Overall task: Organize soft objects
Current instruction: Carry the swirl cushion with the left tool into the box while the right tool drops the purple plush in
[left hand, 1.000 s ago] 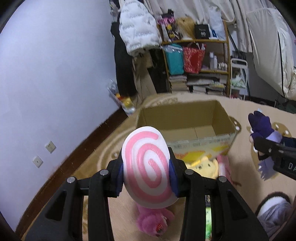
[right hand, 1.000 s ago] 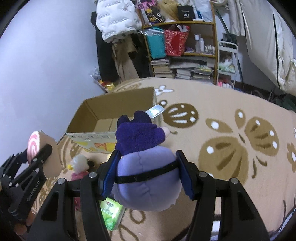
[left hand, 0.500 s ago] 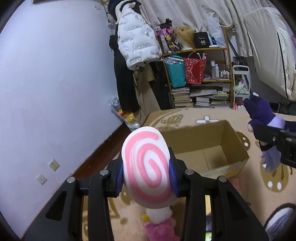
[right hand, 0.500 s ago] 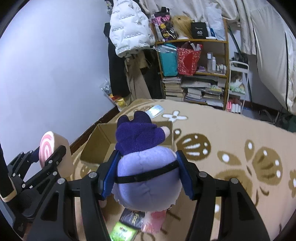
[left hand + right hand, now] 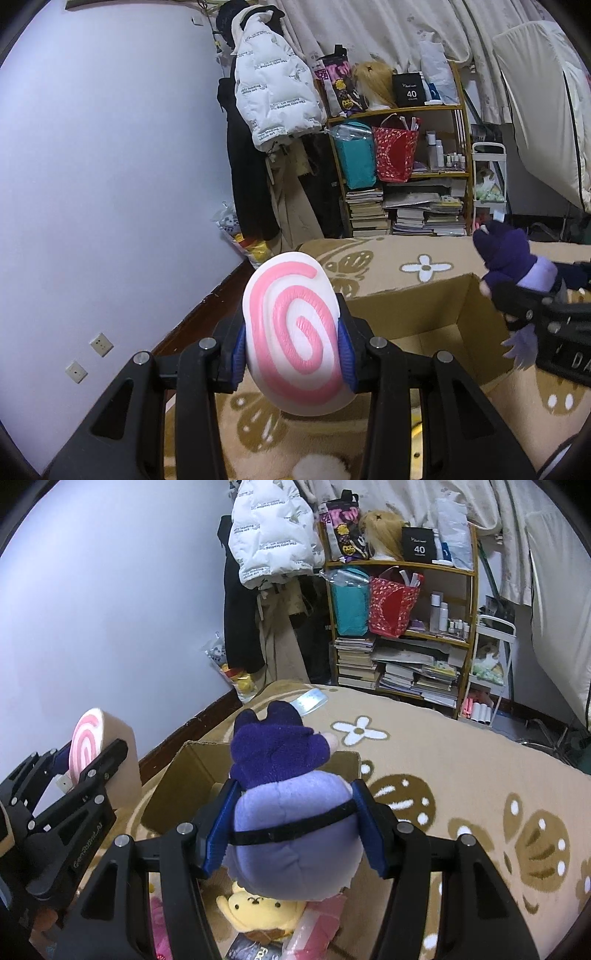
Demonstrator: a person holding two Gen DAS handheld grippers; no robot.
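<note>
My left gripper (image 5: 293,350) is shut on a pink-and-white swirl cushion (image 5: 295,332), held in the air just short of the near left corner of an open cardboard box (image 5: 417,310). My right gripper (image 5: 293,830) is shut on a purple plush toy (image 5: 288,812) with a dark purple head, above the box's near edge (image 5: 192,779). The plush also shows at the right of the left wrist view (image 5: 513,266); the cushion shows at the left of the right wrist view (image 5: 88,738). The box's inside looks bare.
The box sits on a tan patterned rug (image 5: 461,760). A yellow plush (image 5: 258,908), a pink plush (image 5: 159,923) and packets lie on the rug below my right gripper. A cluttered shelf (image 5: 406,166), hanging coats (image 5: 273,96) and a wall (image 5: 110,166) stand behind.
Both grippers have risen and moved forward toward the box with their toys still held. The toys on the rug have slid down out of the left wrist view.
</note>
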